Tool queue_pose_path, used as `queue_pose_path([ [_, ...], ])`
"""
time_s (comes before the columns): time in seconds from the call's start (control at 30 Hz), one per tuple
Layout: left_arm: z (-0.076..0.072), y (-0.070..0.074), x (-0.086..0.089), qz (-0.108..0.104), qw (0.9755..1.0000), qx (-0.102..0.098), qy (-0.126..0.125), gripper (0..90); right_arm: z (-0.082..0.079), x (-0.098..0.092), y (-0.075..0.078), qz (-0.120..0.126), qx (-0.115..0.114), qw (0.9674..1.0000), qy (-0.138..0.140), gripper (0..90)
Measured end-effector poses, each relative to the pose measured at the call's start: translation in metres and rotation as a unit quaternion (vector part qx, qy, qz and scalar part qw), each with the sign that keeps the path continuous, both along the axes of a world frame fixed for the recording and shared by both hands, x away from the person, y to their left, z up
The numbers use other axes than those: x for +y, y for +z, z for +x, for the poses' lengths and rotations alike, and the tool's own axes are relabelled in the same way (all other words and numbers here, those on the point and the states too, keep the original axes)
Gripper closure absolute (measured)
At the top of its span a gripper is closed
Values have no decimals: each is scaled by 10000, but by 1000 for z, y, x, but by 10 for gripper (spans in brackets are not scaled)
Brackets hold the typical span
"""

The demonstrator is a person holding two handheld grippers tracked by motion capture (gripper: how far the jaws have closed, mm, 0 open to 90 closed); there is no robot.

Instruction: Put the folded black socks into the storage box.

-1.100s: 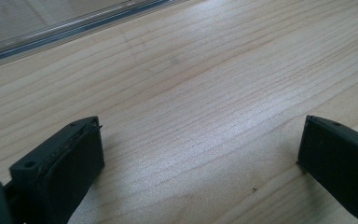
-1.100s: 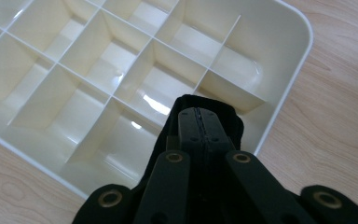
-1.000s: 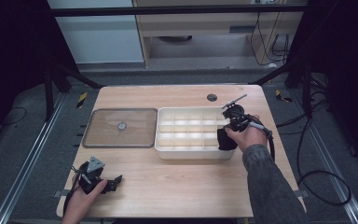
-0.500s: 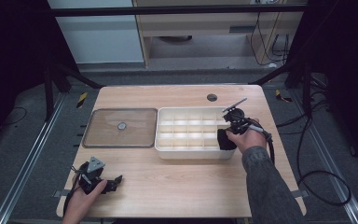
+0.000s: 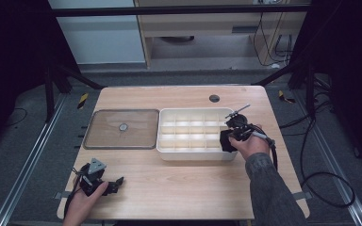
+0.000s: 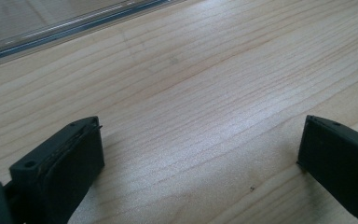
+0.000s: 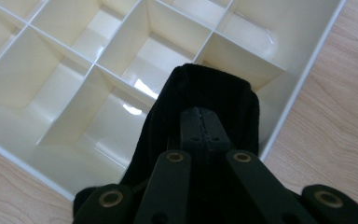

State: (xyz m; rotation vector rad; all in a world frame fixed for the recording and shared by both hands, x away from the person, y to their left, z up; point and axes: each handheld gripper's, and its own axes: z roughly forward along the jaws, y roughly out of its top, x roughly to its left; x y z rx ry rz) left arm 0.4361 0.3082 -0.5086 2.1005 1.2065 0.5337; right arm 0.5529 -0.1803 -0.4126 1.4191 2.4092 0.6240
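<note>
Resting on the near-left corner of the wooden bench point(image 5: 179, 188), the left claw point(image 5: 113, 182) lies in the person's left hand point(image 5: 82, 205), jaws spread wide with nothing between them, bare wood beneath. Beyond it lies a clear flat lid point(image 5: 121, 128), just beside the white compartment tray point(image 5: 191, 153) at bench centre. At the tray's near-right corner, the right claw point(image 7: 200, 122) is pressed together on a black cloth point(image 7: 205, 93), which hangs over the corner compartments.
</note>
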Motion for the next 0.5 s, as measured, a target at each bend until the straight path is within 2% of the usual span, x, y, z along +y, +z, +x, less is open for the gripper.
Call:
queue_pose_path([
  [0.17, 0, 0, 0, -6, 10000, 5, 5, 0, -4, 0, -4, 31, 56, 10000, 3, 900],
  [0.2, 0, 0, 0, -6, 10000, 5, 4, 0, -7, 0, -9, -10, 185, 9998, 69, 900],
  [0.33, 0, 0, 0, -6, 10000, 5, 4, 0, -10, -2, -16, 74, 165, 9998, 48, 900],
  [0.5, 0, 0, 0, -8, 10000, 4, 6, 0, -9, -1, -16, 65, 181, 9998, 55, 900],
])
